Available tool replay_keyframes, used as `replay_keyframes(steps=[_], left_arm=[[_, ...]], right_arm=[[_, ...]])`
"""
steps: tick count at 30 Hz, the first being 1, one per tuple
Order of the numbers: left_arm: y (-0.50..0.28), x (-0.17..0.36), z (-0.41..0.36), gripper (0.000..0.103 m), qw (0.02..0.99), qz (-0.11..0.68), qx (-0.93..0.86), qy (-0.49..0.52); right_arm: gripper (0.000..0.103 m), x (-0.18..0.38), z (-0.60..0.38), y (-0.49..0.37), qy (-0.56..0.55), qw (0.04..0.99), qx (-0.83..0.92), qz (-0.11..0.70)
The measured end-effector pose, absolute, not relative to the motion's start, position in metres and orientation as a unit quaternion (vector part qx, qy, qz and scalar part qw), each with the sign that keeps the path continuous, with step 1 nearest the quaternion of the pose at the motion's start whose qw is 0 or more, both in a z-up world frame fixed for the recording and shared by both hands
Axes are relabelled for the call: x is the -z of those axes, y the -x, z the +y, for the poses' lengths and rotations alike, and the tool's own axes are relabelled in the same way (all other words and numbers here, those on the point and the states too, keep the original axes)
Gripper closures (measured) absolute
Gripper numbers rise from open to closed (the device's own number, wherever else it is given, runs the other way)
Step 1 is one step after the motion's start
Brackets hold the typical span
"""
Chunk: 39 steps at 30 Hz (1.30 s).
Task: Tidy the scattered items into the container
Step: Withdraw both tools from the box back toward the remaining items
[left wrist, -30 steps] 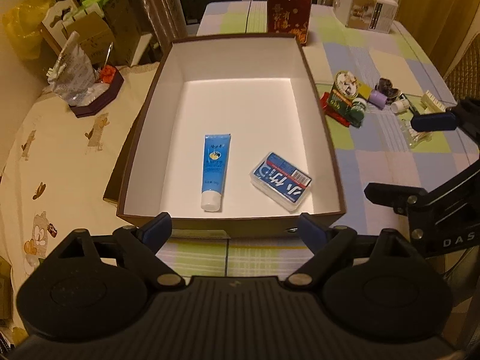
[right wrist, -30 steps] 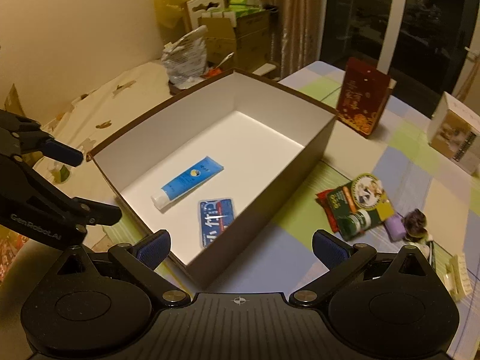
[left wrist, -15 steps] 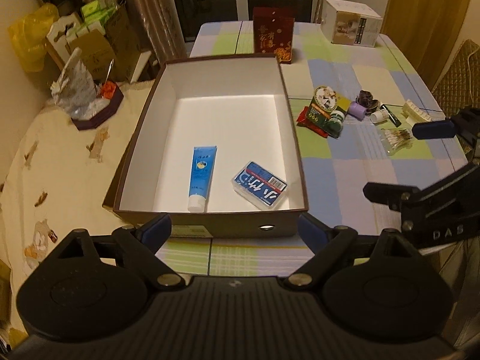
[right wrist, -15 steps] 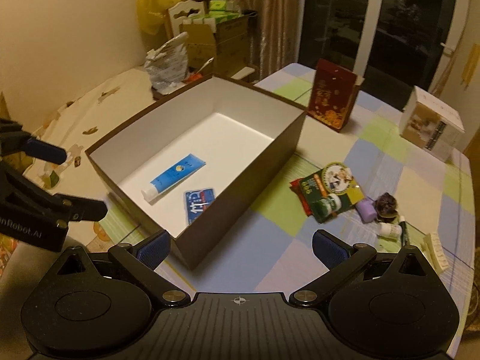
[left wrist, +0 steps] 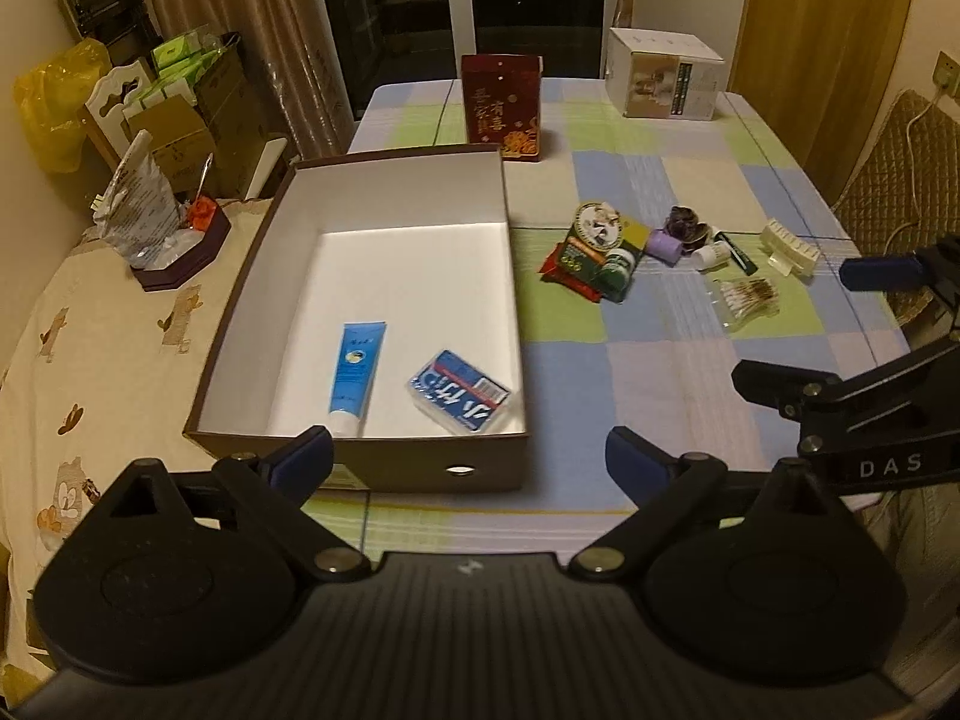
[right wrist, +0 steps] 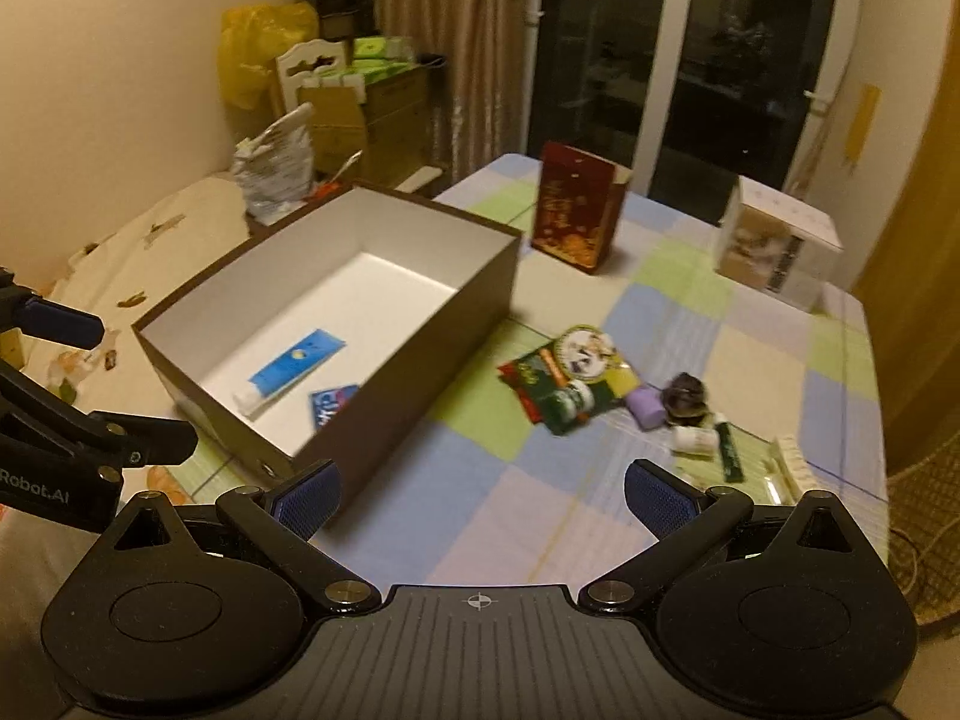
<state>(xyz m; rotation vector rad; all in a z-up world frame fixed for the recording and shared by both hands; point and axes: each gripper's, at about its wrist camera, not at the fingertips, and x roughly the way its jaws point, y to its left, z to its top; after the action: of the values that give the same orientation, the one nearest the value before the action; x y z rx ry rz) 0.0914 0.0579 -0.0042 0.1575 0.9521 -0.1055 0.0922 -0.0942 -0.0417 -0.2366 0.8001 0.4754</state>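
On my left the box (left wrist: pixel 360 468) sits on the bench (left wrist: pixel 570 396) with the tube (left wrist: pixel 357 369) and the blue pack (left wrist: pixel 459 391) already lying side by side on its white floor, and my left tongs (left wrist: pixel 468 459) hang spread and empty above its near wall. To the right of the box, well apart from it, the loose things wait: the green packets (left wrist: pixel 591 249), the purple roll (left wrist: pixel 665 245), the swabs (left wrist: pixel 747 295) and the comb (left wrist: pixel 789 247). My right tongs (right wrist: pixel 477 495) are spread and empty too, so I judge I am between fetches, and the next move calls for reaching out to that cluster and closing on one piece.
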Motion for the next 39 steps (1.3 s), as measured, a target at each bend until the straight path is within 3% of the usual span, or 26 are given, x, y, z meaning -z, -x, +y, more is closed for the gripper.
replay_keyframes(steps=[8,26,39], left_arm=[[-0.088,0.008,0.03,0.007,0.885,0.456,0.066,-0.073],[-0.097,0.025,-0.025,0.004,0.889,0.44,0.092,-0.084],[-0.128,0.053,-0.049,0.008,0.879,0.453,0.129,-0.08]], right_arm=[[0.0,0.036,-0.139,-0.087,0.053,0.895,-0.212,0.388],[0.0,0.046,-0.199,-0.081,0.027,0.906,-0.173,0.384],[0.0,0.083,-0.248,-0.114,-0.027,0.885,-0.164,0.434]])
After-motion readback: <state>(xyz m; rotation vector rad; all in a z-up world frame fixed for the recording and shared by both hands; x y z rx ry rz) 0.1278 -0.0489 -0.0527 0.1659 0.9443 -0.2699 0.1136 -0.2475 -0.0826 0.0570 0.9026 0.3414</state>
